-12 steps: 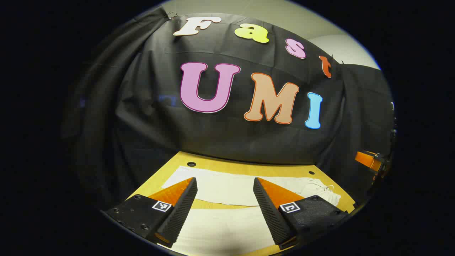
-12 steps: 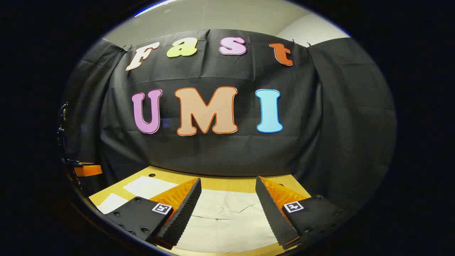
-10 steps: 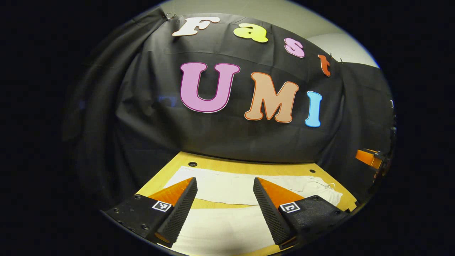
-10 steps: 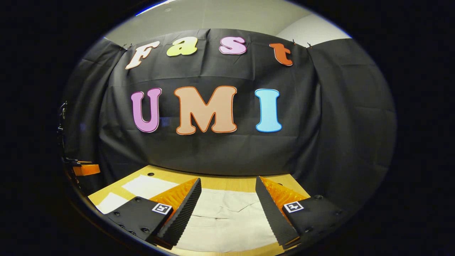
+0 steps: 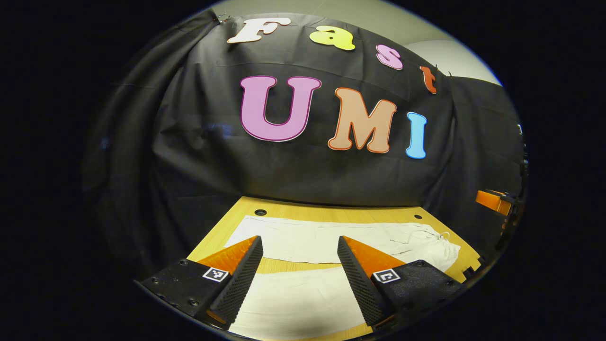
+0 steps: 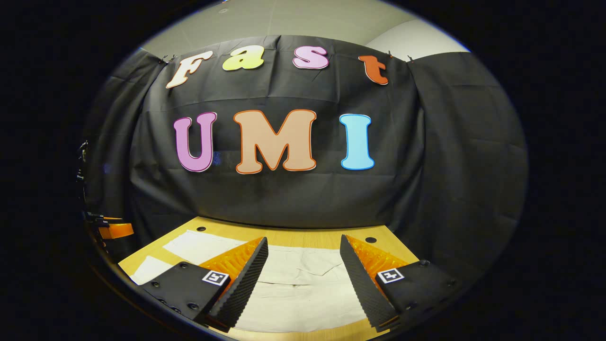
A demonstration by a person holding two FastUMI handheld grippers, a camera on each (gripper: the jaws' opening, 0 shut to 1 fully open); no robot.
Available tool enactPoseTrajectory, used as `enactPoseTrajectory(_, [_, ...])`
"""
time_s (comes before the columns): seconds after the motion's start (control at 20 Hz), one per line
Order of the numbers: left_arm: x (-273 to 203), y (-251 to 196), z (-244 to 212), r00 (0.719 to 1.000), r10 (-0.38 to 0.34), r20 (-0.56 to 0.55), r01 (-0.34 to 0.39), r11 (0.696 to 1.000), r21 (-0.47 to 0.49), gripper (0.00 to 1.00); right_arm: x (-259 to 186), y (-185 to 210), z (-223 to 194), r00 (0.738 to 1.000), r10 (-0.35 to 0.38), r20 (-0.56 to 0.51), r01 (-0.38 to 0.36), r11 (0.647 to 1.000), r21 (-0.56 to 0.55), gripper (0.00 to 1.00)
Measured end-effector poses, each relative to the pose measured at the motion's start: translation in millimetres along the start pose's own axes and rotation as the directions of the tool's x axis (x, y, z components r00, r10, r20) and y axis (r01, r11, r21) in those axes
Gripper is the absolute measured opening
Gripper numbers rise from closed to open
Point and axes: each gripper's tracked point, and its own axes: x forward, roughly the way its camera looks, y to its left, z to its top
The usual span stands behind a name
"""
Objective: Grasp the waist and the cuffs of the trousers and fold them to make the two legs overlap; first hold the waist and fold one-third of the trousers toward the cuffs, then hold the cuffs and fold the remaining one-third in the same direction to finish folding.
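Observation:
White trousers (image 5: 331, 244) lie spread flat on the wooden table (image 5: 331, 214), the two legs side by side with a strip of wood between them. The waist with its drawstring (image 5: 438, 241) is at the right in the left gripper view. My left gripper (image 5: 299, 279) hovers open above the near leg, nothing between its fingers. In the right gripper view the trousers (image 6: 298, 284) show the waist end, and my right gripper (image 6: 303, 282) hangs open above it, apart from the cloth. The legs (image 6: 189, 246) run off to the left there.
The table's far edge meets the black cloth wall. Small round holes (image 5: 260, 212) mark the tabletop near its back corners. The other gripper's body (image 5: 494, 201) shows at the right edge of the left gripper view, and again at the left edge (image 6: 113, 229) of the right gripper view.
Both views have tipped down a little, so more of the table and trousers shows. Both grippers stay open and hold nothing.

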Motion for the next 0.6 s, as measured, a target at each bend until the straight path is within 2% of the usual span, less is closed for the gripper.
enactPoseTrajectory(0.35, [-12.4, -1.5, -31.7, 0.989, -0.114, -0.092, 0.119, 0.991, 0.058, 0.94, -17.7, 12.4, -13.8, 0.999, -0.021, -0.031, 0.021, 1.000, -0.012, 0.98])
enactPoseTrajectory(0.6, [-20.0, -6.6, -85.0, 0.937, -0.259, -0.237, 0.282, 0.957, 0.070, 0.94, -29.0, 10.9, -18.1, 0.998, -0.059, -0.035, 0.059, 0.998, -0.014, 0.97])
